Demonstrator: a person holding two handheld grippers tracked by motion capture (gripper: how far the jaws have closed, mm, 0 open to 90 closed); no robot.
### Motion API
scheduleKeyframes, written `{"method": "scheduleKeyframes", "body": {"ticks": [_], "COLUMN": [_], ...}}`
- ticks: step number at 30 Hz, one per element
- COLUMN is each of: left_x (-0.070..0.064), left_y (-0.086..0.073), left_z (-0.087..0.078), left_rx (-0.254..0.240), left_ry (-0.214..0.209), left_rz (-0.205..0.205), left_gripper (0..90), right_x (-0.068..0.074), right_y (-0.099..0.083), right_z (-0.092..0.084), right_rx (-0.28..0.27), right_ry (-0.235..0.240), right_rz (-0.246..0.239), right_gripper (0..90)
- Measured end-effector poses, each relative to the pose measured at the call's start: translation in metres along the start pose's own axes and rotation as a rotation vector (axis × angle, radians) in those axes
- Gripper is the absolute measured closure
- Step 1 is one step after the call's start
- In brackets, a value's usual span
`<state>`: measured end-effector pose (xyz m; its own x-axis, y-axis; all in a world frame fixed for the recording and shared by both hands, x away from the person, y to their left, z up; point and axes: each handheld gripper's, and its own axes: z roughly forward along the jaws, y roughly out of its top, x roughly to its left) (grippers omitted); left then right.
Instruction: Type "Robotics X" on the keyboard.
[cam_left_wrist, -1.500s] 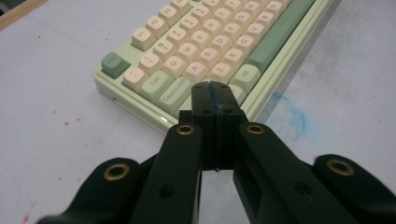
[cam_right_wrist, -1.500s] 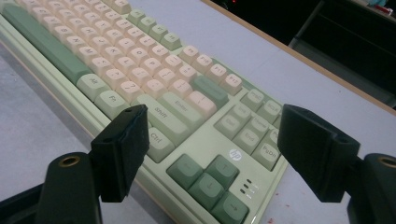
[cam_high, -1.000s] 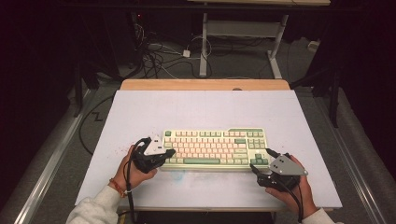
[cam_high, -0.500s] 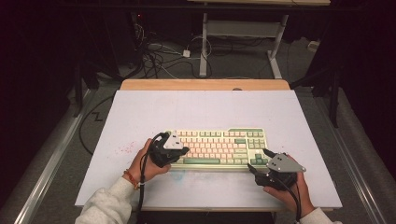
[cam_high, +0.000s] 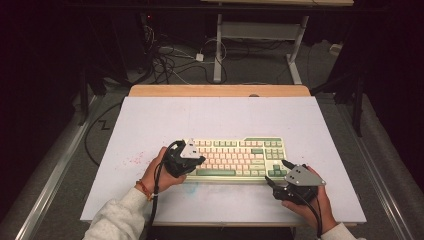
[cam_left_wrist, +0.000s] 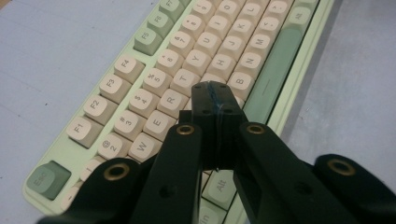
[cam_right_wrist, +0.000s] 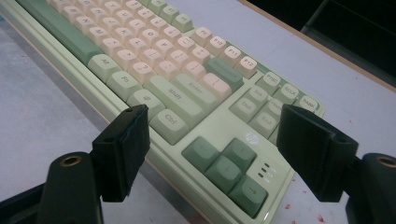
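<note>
Since 1 second ago, the left gripper (cam_high: 196, 161) has slid from beside the keyboard's (cam_high: 235, 159) left end to over its left keys, while the right gripper (cam_high: 276, 171) has stayed at the right front corner and the keyboard itself has not shifted.

No container is on the table (cam_high: 150, 120); the keyboard lies flat on its white top, near the front edge, between the 2 hands.

Seen along the left gripper (cam_left_wrist: 215, 100), its fingers (cam_left_wrist: 205, 105) are pressed together with nothing between them. Their tips hover over the letter keys: R and T lie just beyond them, the space bar (cam_left_wrist: 273, 74) runs off to their right, the Esc key (cam_left_wrist: 48, 178) sits back at the near left corner. Whether the tips touch a key, I cannot tell.

Seen along the right gripper (cam_right_wrist: 212, 137), its fingers (cam_right_wrist: 122, 149) are spread wide and pinch nothing. Between them lie the keyboard's corner and the 4 green arrow keys (cam_right_wrist: 226, 168); the Ctrl key is just beyond the left finger, the right finger stands past the keyboard's end, over bare table.

Red specks (cam_high: 131, 161) dot the table left of the left hand (cam_high: 160, 172). Nothing stands between either gripper and the keys. Cables (cam_high: 170, 60) lie on the floor behind the table.
</note>
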<state>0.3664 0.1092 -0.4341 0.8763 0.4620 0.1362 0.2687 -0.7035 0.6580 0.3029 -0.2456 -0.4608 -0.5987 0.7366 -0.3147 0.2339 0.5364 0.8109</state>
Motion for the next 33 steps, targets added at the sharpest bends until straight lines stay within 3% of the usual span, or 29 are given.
{"method": "scheduleKeyframes", "body": {"ticks": [20,23,29,33], "left_x": [-0.001,-0.001,-0.003,-0.006], "left_y": [0.001,0.001,0.003,0.003], "left_z": [0.021,0.022,0.025,0.021], "left_rx": [0.060,0.062,0.096,0.063], "left_ry": [-0.041,-0.035,-0.016,-0.013], "left_rz": [0.011,0.014,0.021,0.024], "left_gripper": [87.3,87.3,87.5,87.3], "right_x": [0.002,0.001,0.004,0.005], "right_y": [-0.001,-0.001,-0.002,-0.001], "right_z": [0.001,0.001,0.004,0.004], "right_rx": [0.015,0.014,0.032,0.032], "right_ry": [0.001,0.003,0.024,0.034], "right_rz": [-0.019,-0.012,-0.046,-0.050], "right_gripper": [26.0,26.0,26.3,26.3]}}
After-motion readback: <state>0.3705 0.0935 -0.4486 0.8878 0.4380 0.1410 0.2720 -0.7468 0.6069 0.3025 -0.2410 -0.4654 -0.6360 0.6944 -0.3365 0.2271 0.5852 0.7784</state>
